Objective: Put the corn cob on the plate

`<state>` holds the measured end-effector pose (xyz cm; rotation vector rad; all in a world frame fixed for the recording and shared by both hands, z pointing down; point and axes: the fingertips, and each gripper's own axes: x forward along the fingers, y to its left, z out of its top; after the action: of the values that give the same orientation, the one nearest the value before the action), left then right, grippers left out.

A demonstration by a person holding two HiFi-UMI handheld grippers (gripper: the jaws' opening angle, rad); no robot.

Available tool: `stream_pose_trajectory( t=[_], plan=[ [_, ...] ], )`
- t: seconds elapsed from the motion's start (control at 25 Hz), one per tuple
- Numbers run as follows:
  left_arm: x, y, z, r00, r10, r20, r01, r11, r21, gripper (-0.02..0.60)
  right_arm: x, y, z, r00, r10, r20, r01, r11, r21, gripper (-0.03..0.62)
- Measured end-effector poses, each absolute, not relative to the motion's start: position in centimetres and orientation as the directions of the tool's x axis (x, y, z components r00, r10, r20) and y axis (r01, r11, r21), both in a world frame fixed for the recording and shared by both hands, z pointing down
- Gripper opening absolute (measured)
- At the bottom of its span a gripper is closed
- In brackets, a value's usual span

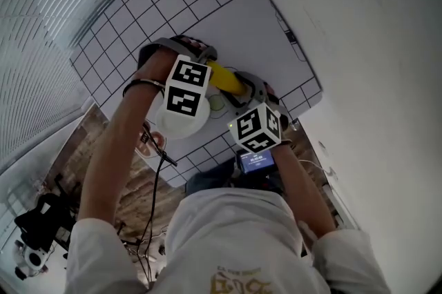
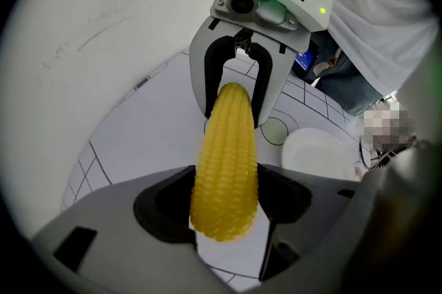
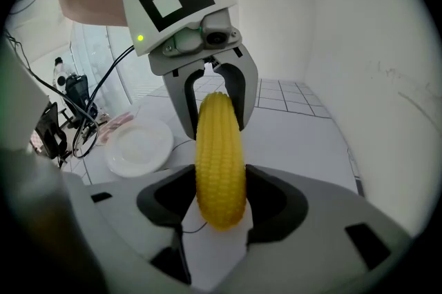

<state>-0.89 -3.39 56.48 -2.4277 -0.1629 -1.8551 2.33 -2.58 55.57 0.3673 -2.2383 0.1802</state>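
Above the white gridded table point(image 1: 228, 16), near the plate point(image 3: 141, 144), the corn cob point(image 2: 224, 161) hangs in the air, the left claw point(image 2: 224, 206) clamped on one end and the right claw point(image 3: 221, 203) on the other. With two grips on one cob, uneven pulling or twisting could wrench it loose, and it might drop short of the plate. Seen from the head, the marker cubes point(image 1: 186, 87) cover much of the cob and part of the plate, so its height over the table is hard to judge.
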Motion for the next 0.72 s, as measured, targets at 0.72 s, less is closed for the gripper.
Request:
stream_pose_trajectory(
  t=[0.72],
  plan=[
    [-5.0,1.9,51.4,0.230,-0.135,0.964,-0.163,-0.982,-0.099,0.268,-1.7,1.8,50.7,-0.646,-0.075,0.759,-0.030,0.997,0.073,0.230]
  ],
)
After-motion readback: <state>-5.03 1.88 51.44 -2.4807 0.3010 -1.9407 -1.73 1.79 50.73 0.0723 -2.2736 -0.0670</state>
